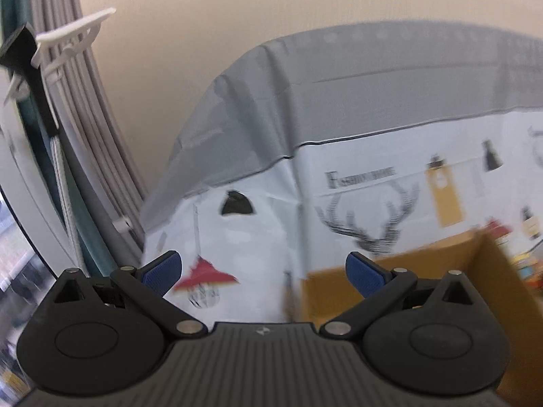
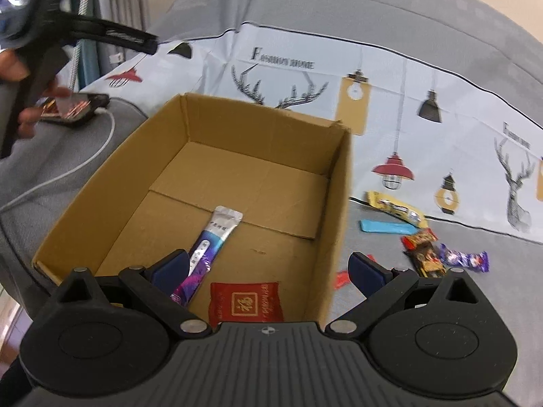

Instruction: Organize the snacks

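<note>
Left wrist view: left tool (image 1: 264, 273) at lower centre, blue pads spread wide, nothing between them. Behind it, table under a printed tablecloth (image 1: 339, 183) with antler, lamp and lettering motifs and a grey border. Corner of a cardboard box (image 1: 424, 271) at lower right, blurred; a few colourful snacks just beyond its right edge, too blurred to identify. Grey pleated curtain (image 1: 88, 108) along the left edge, with a white plastic hanger (image 1: 68, 37) at upper left.

Right wrist view: right tool (image 2: 268, 269) at lower centre, pads spread wide, gripping nothing, hovering over the near edge of the open cardboard box (image 2: 237, 129). Inside the box, on its floor: silver-and-purple stick sachet (image 2: 210, 240) lying diagonally at left, its lower end behind the left pad; red square packet (image 2: 246, 303) with a gold emblem near the bottom edge. On the cloth right of the box, outside it: yellow wrapper (image 2: 393, 207), blue strip (image 2: 387, 227) just below it, red-and-orange packet (image 2: 424, 251), purple candy wrapper (image 2: 465, 259) beside that, small red piece (image 2: 342, 278) close to the box wall. At upper left, the other tool's black handle in a hand (image 2: 20, 68). White cable (image 2: 85, 159) curving across grey cloth at left, running up to a dark phone-like object (image 2: 74, 108).
</note>
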`<action>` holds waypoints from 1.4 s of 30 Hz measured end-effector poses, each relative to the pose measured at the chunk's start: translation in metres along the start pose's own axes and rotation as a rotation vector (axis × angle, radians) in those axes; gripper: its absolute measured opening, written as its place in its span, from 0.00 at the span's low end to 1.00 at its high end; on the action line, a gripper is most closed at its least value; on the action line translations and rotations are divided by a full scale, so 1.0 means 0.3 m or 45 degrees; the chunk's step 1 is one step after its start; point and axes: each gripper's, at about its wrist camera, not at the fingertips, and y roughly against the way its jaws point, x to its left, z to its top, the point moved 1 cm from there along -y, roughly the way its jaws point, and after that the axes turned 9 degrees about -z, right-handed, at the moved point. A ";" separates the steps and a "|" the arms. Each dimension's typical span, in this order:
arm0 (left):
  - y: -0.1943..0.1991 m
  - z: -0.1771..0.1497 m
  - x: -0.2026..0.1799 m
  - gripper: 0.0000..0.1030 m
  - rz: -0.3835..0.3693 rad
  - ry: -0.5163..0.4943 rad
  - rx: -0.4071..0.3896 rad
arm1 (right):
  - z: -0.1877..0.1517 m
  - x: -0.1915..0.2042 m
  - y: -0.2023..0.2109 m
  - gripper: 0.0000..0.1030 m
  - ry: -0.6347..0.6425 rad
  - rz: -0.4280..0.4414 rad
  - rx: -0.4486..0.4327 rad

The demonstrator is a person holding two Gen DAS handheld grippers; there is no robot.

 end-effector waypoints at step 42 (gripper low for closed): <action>-0.261 -0.057 -1.171 1.00 -0.494 -0.339 0.721 | -0.503 -0.790 -0.417 0.48 -0.448 -0.288 0.294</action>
